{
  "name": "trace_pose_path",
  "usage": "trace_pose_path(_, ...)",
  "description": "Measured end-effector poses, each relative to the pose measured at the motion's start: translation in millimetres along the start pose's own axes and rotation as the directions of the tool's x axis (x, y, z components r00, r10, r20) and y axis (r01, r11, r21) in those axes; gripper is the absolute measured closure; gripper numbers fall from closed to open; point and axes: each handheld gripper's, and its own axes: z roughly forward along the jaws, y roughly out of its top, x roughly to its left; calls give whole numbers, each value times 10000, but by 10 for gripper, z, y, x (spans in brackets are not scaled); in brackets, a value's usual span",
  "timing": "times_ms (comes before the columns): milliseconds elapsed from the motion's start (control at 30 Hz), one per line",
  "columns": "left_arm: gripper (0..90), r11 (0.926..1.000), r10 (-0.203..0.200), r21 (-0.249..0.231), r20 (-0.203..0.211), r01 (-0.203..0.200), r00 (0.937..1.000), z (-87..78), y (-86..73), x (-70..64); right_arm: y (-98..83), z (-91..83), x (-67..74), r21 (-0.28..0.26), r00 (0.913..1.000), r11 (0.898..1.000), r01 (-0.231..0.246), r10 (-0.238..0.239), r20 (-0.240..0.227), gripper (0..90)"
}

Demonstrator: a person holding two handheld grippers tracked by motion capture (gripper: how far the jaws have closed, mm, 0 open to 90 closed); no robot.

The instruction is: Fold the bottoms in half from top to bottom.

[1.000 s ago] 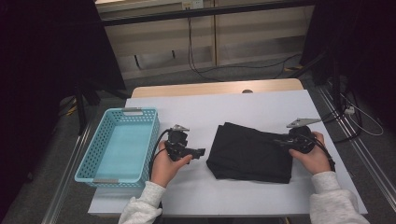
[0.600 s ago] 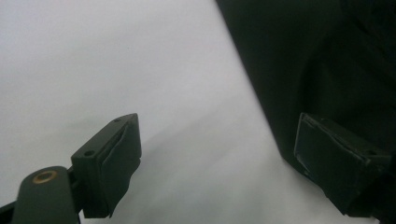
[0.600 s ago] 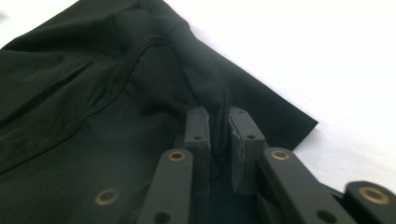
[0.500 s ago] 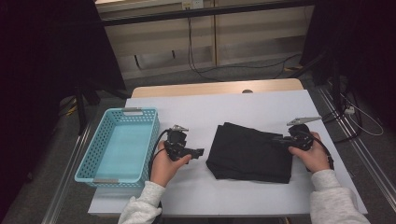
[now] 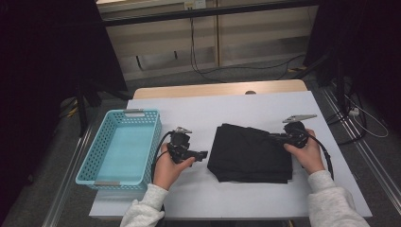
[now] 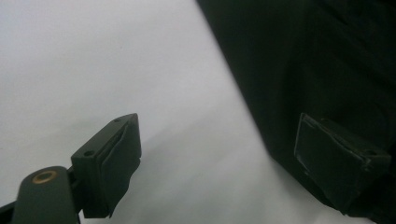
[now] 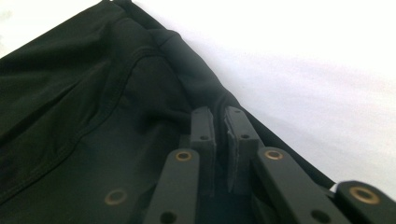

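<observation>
A folded black garment (image 5: 250, 153) lies on the white table (image 5: 236, 109), right of centre. My right gripper (image 5: 274, 138) sits at its upper right corner. In the right gripper view its jaws (image 7: 217, 126) have just been closing and now pinch a raised fold of the black garment (image 7: 93, 116) at the hem. My left gripper (image 5: 204, 154) rests just left of the garment, held level. In the left gripper view it (image 6: 219, 154) stands wide open, one pad over bare table and the other over the edge of the garment (image 6: 317, 60), gripping nothing.
A light blue plastic basket (image 5: 142, 142) stands at the table's left side, with nothing in it. Bare white table surrounds the garment in front and behind. Cables and dark stands lie on the floor beyond the table's right edge.
The right gripper has edged slightly inward onto the garment's corner and its jaws have come together on the fabric. The left hand and the garment have stayed put.
</observation>
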Motion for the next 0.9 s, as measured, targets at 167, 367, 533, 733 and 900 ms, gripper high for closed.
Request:
trace_pose_path(167,144,10000,-17,22,151,17,9999,0,-17,-54,-2,-57,30,-127,9979,9993,364,-357,545,642)
trace_pose_path(367,143,9999,94,63,237,-96,9997,20,-44,-123,17,-215,84,-514,9947,9978,422,-371,959,403)
trace_pose_path(533,141,9998,164,141,365,-169,9992,46,-78,-203,-1,-244,125,-423,9929,9982,428,-378,1132,284)
trace_pose_path(733,157,9989,308,342,364,-321,9989,118,-130,-288,-26,-284,181,-672,9941,9969,407,-336,1033,214)
trace_pose_path(900,324,9973,467,536,572,-497,9973,142,-167,-343,-57,-306,213,-572,9938,9973,460,-399,1042,197)
